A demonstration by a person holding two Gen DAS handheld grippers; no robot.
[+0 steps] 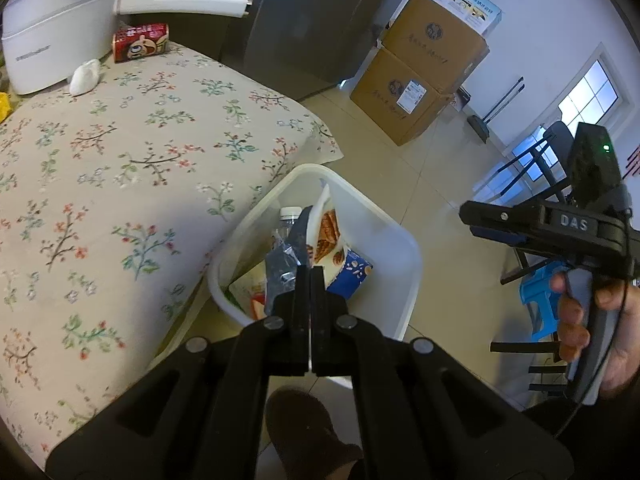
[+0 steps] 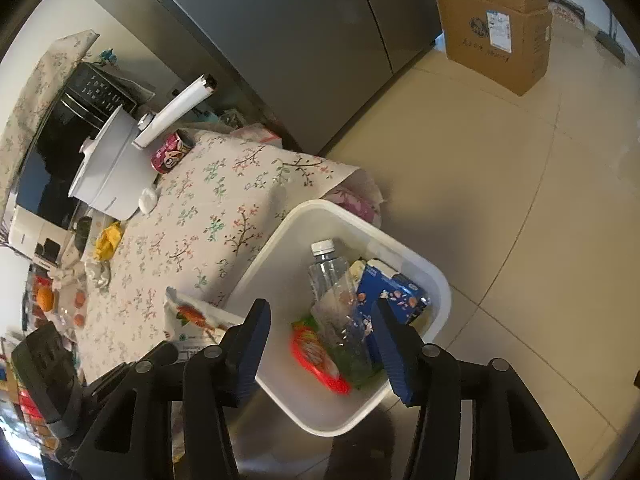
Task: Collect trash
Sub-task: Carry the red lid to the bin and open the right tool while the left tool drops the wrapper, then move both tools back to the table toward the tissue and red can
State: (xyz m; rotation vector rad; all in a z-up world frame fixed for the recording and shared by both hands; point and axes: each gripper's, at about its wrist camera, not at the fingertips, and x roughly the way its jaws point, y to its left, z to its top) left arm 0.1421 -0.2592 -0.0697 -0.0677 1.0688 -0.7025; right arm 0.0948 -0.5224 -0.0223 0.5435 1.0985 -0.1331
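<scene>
A: Left gripper point(image 1: 311, 270) clenched, nothing pinched, hanging right over the white bin point(image 1: 384, 216)?

B: Yep. Right gripper point(image 2: 320, 328) released wide, also over the bin. Inside: clear bottle point(image 2: 336, 292), blue carton point(image 2: 394, 294), red wrapper point(image 2: 316, 354). Still up on the bench point(image 1: 120, 168) beside the bin: red can point(image 1: 140, 42), crumpled white wad point(image 1: 85, 76), yellow scrap point(image 2: 107, 240).

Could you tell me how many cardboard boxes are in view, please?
2: the lower cardboard box stands on the floor beside the refrigerator, and the upper cardboard box sits stacked on it. Others may be hidden out of frame.
</scene>
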